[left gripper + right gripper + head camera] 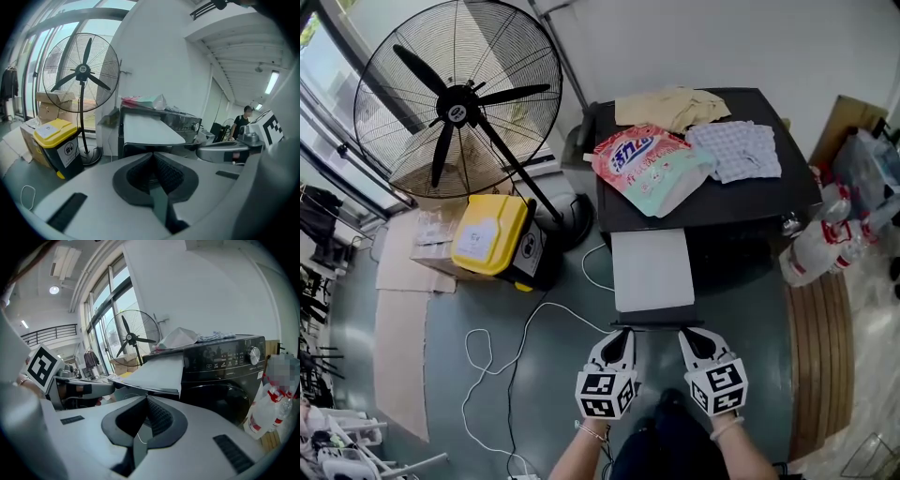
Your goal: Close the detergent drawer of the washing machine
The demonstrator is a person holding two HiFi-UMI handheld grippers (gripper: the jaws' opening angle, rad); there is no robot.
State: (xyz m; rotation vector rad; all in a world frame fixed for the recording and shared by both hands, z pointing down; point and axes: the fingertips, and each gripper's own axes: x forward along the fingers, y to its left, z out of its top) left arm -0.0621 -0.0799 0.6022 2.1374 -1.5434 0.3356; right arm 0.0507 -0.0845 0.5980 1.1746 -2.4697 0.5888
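Left claw: jaws pressed together with nothing between them, held at the near-left corner of the drawer's front.
Right claw: jaws likewise closed on nothing, at the near-right corner, near the left one.
Contact: both tips lie close against the drawer's dark front lip. Whether they touch it I cannot tell from above.
Marker cubes: black-and-white square patterns only, no letters.
Detergent drawer: pulled well out of the machine's front, its pale flat top bare, its dark lip nearest the claws.
Washing machine: black, with a silver dial and a row of small lit symbols on the panel, too small to read.
Detergent bag: pink and mint pouch lying flat on the machine's top, with big white Chinese characters. The finer print is unreadable.
Cloths: a beige cloth lies at the back and a checked cloth just right of the bag.
Yellow-lidded bin: white label on the lid, unreadable. The left gripper view shows a pictogram sign on its side.
Fan: round badge at the hub, its marks too small to read.
Room left of the drawer: open floor, crossed by a looping white cable.
Room right of the drawer: a narrower strip of floor, bounded by plastic bottles.
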